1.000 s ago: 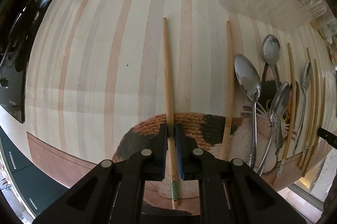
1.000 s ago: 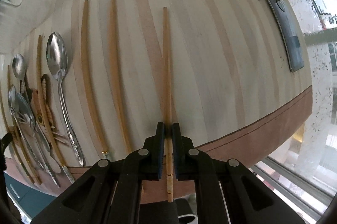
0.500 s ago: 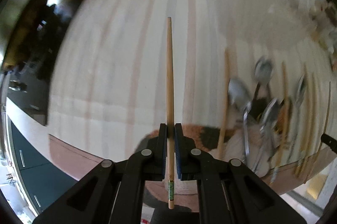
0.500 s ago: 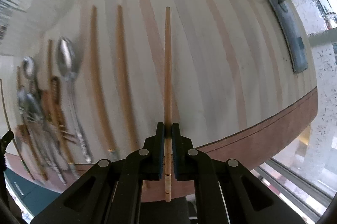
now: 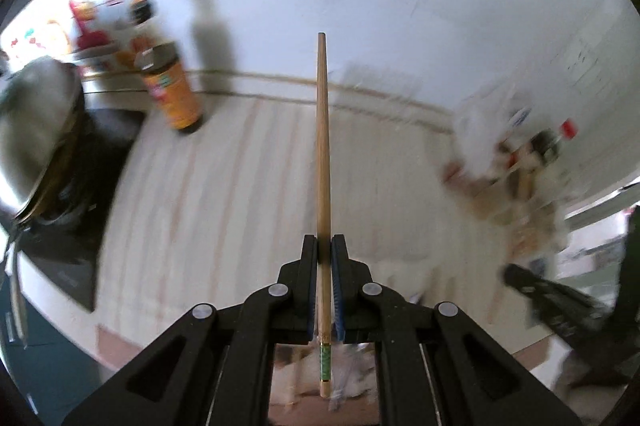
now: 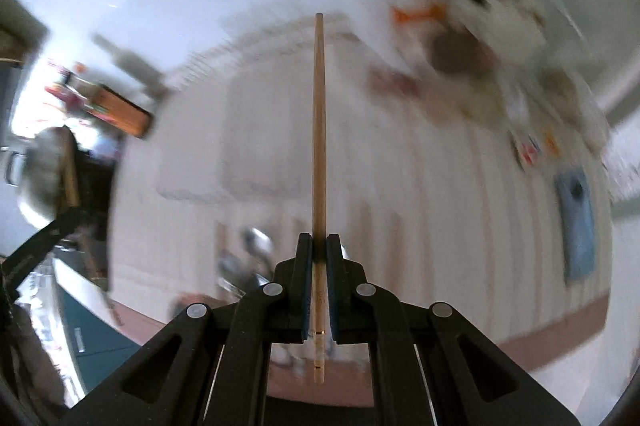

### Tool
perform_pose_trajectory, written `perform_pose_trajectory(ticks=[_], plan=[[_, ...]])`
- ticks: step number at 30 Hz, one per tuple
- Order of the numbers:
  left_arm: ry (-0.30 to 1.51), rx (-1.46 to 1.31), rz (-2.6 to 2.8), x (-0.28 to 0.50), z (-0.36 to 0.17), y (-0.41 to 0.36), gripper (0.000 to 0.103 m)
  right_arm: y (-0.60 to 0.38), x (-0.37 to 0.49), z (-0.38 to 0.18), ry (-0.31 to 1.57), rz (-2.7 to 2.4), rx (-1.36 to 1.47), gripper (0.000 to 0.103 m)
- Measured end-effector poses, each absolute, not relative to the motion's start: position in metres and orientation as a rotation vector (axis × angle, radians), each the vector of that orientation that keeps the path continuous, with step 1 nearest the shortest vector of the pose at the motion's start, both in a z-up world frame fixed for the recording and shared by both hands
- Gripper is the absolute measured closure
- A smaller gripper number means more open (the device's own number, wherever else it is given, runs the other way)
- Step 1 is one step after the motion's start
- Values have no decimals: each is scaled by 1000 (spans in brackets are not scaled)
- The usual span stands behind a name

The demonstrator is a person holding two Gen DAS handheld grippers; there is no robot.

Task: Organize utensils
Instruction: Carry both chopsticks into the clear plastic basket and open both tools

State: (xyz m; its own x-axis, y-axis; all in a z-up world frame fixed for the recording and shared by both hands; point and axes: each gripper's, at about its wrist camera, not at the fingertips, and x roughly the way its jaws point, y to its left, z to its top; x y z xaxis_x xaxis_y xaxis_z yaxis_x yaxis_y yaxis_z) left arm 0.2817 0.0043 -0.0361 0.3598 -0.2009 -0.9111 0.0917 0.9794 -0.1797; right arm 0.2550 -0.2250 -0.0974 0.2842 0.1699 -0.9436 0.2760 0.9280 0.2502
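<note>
My left gripper (image 5: 324, 246) is shut on a wooden chopstick (image 5: 322, 146) with a green band near its butt end; the stick points forward, lifted off the striped counter (image 5: 248, 194). My right gripper (image 6: 319, 244) is shut on a second plain wooden chopstick (image 6: 319, 130), also lifted and pointing forward. Blurred spoons (image 6: 250, 258) and other chopsticks lie on the counter below the right gripper, at the left. The right gripper's black body (image 5: 560, 310) shows at the right edge of the left wrist view.
An amber sauce bottle (image 5: 170, 90) stands at the back left by a dark stove and a metal pot (image 5: 36, 130). A white dish rack (image 6: 224, 130) sits at the back. Bottles and packets (image 5: 528, 154) crowd the right. A blue phone (image 6: 576, 222) lies at right.
Both grippers have lifted their chopsticks off the counter and tilted upward, so the views now show the back wall. Both views are motion-blurred.
</note>
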Motion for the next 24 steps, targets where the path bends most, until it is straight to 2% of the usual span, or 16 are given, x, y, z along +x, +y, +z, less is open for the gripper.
perform_pose_trajectory(ticks=[4, 9, 14, 20, 22, 24], plan=[[1239, -167, -233, 338, -41, -9, 99, -208, 306, -90, 1263, -13, 392, 96], [1342, -189, -247, 396, -76, -27, 99, -204, 372, -121, 1320, -8, 414, 96], [1462, -191, -252, 425, -121, -34, 98, -199, 412, -160, 1395, -26, 425, 96], [1510, -162, -290, 430, -134, -40, 97, -197, 433, -196, 1495, -18, 401, 96], [1488, -109, -271, 428, -130, -38, 96, -197, 434, -201, 1523, -18, 395, 90], [1448, -61, -240, 421, -124, -35, 89, -199, 430, -202, 1520, -27, 390, 60]])
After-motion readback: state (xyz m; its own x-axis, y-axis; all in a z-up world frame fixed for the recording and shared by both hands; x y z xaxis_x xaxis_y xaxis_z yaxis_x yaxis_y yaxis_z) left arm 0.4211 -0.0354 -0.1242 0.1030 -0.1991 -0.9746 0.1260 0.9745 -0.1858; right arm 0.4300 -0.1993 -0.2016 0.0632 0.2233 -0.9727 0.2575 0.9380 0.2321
